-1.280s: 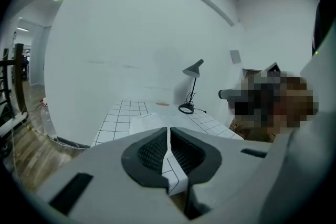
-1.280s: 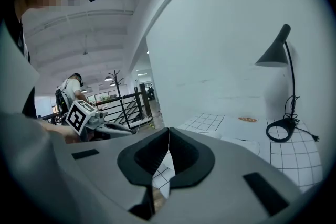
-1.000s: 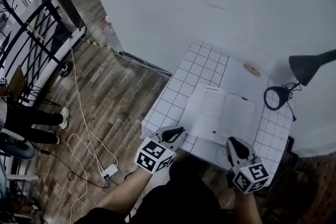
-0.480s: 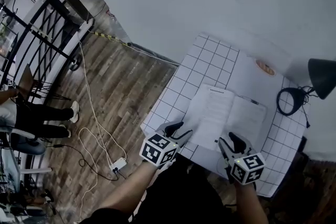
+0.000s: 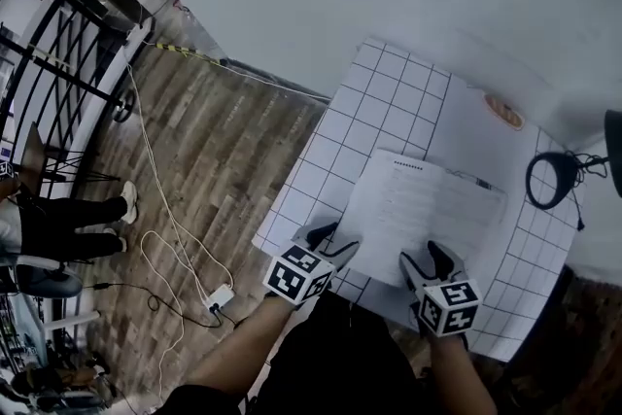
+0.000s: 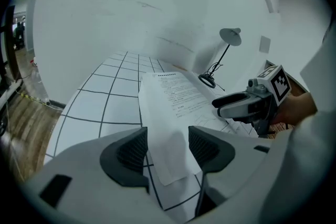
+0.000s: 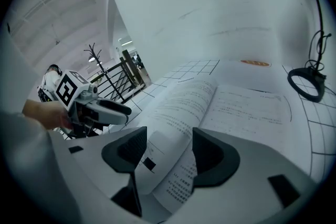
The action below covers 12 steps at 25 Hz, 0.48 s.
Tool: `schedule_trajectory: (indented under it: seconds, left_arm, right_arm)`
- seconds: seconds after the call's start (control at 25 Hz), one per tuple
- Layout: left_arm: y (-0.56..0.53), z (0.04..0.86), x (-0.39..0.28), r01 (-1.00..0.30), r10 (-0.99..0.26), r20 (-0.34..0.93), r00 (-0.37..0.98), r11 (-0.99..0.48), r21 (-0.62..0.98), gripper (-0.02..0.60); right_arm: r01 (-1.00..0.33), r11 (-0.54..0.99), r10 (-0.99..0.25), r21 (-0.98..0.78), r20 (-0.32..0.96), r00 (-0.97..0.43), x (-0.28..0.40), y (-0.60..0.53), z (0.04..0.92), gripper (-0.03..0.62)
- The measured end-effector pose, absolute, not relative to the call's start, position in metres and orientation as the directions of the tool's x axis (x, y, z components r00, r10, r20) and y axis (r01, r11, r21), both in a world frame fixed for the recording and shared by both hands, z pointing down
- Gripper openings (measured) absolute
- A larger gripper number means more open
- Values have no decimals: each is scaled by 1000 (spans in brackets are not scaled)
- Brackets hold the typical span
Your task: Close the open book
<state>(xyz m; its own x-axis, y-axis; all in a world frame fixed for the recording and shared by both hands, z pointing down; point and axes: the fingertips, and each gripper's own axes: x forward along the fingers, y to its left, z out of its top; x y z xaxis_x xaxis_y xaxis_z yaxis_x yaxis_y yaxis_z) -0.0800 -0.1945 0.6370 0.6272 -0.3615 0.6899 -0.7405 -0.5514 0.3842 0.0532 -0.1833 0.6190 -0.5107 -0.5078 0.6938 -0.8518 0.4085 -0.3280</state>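
The left gripper (image 5: pixel 333 238) hangs over the near edge of the gridded tabletop (image 5: pixel 389 97), just at the left near corner of the open book (image 5: pixel 428 209). Its 2 jaws have just been opening and now stand spread; in the left gripper view that page corner lies in line with the gap, with neither pad pressing on it. The book lies flat, pages up, along the near edge toward the tabletop's right side, its spine running away from the person. The right gripper (image 5: pixel 428 259) tilts down over the right page's near edge. Its jaws have also just been opening, stand apart, and hold nothing. With 1 gripper at each half, the wide jaws look readied to take a page edge, probably so 1 half can be lifted while the other is steadied. The desk lamp's ring base (image 5: pixel 554 180) sits by the right edge, apart from the book.
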Motion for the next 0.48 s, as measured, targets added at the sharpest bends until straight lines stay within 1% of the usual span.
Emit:
schedule_trajectory:
  seconds: [0.28, 0.48]
  left_arm:
    - [-198, 655, -78, -733, -334, 704, 627, -559, 388, 230]
    - [-199, 657, -77, -732, -325, 712, 622, -565, 382, 230]
  right_arm:
    - [-876, 384, -479, -293, 747, -460, 49, -187, 641, 281]
    - [-866, 397, -471, -305, 742, -477, 53, -186, 642, 275]
